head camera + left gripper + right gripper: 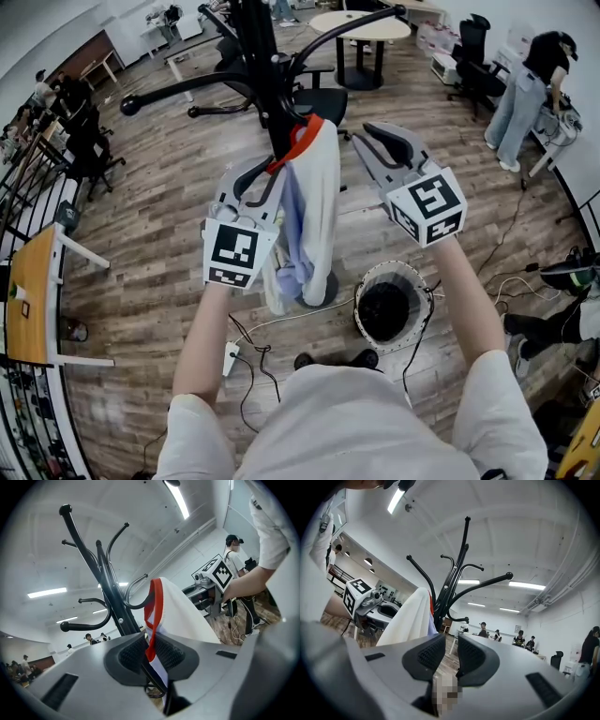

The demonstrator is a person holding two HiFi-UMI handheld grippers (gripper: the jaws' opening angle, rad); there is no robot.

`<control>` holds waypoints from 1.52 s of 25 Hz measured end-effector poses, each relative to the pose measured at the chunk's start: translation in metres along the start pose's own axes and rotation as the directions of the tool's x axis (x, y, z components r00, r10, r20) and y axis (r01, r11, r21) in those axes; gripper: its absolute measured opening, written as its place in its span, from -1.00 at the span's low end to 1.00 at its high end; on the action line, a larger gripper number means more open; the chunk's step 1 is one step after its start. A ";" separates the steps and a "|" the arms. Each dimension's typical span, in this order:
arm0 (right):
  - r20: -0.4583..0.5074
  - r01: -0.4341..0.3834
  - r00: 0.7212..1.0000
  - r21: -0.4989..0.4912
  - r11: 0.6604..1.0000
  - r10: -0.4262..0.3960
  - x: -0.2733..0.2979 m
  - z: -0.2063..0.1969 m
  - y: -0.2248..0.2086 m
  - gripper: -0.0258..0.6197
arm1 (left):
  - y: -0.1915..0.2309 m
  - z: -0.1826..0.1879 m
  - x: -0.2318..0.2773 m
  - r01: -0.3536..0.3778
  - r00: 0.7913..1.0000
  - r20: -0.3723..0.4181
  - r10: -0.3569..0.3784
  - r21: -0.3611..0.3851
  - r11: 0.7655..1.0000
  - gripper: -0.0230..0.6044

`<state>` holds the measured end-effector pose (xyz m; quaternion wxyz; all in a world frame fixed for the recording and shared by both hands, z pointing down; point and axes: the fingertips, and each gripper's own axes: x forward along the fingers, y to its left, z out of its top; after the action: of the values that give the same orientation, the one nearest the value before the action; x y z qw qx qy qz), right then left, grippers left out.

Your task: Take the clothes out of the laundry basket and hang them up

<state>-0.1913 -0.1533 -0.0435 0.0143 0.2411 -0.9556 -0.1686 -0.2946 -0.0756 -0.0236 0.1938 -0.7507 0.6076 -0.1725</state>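
Left gripper (265, 178) is being held level at centre left of the head view, tips at the red collar band (154, 606) of the white garment (317, 202). The band is being passed between the pads, but the jaws are standing apart and nothing is being pinched; judged so that the weight is being borne by the hook (133, 603), not the hand.

Garment is being carried at frame centre by the coat stand (258, 56), draped down its pole.

Right gripper (384, 145) is being held just right of the garment, jaws parted and empty, judged ready to steady or straighten the cloth.

Laundry basket (394, 266) is being left at lower right of centre, well below both grippers; its inside is reading only dark
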 end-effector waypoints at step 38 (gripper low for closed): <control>0.111 -0.452 0.892 0.156 0.878 0.439 -0.011 0.003 0.102 -0.46 | 0.004 0.011 -0.013 0.011 0.997 0.071 -0.009 -0.035 0.999 -0.84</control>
<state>-0.2288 -0.0628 -0.0117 -0.0034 0.0090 -0.9964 -0.0837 -0.2950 -0.0623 -0.0352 0.2009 -0.7627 0.5996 -0.1360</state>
